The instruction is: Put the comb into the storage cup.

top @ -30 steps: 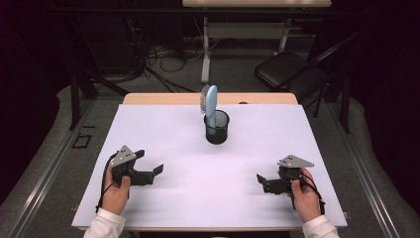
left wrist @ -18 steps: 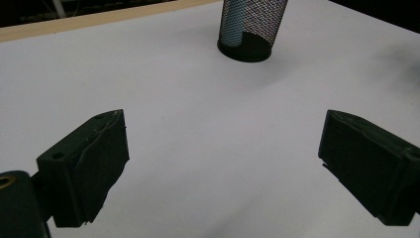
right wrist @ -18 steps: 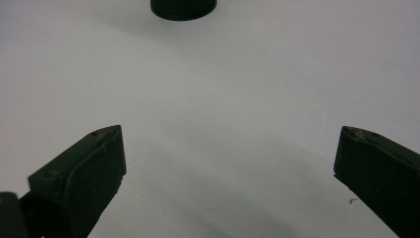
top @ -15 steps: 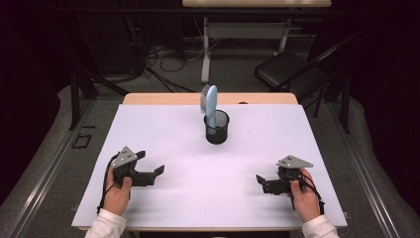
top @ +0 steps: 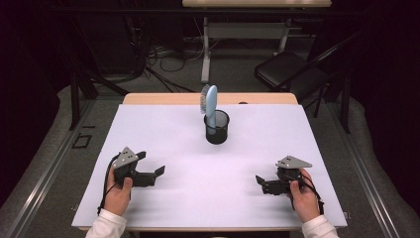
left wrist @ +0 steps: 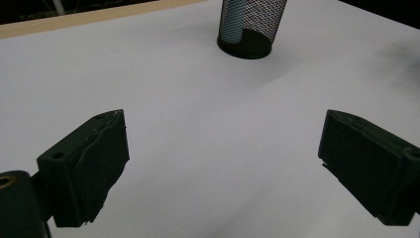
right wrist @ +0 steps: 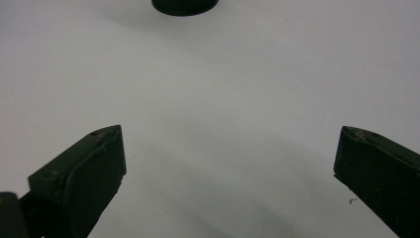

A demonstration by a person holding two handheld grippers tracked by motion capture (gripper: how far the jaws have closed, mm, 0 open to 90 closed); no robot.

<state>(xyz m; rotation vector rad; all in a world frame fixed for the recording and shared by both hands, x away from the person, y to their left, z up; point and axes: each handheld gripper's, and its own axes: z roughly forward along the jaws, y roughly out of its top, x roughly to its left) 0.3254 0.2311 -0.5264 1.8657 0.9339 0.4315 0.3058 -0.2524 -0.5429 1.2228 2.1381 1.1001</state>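
The lower end of the light blue plastic hairbrush (top: 210,106) sits hidden inside the black wire mesh cup (top: 217,128). In the left gripper view the top of the mesh cup (left wrist: 250,25) is cut off by the top edge, and the brush shows as a pale blue blur through the mesh. In the right gripper view the cup's black round base (right wrist: 184,6) is cut off by the top edge. A small dark thing (top: 242,103) on the tabletop's far wooden edge is too small to tell.

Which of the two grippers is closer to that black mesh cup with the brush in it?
Left, slightly. The left gripper sits near-left of the cup; the right gripper sits near-right, a little farther.
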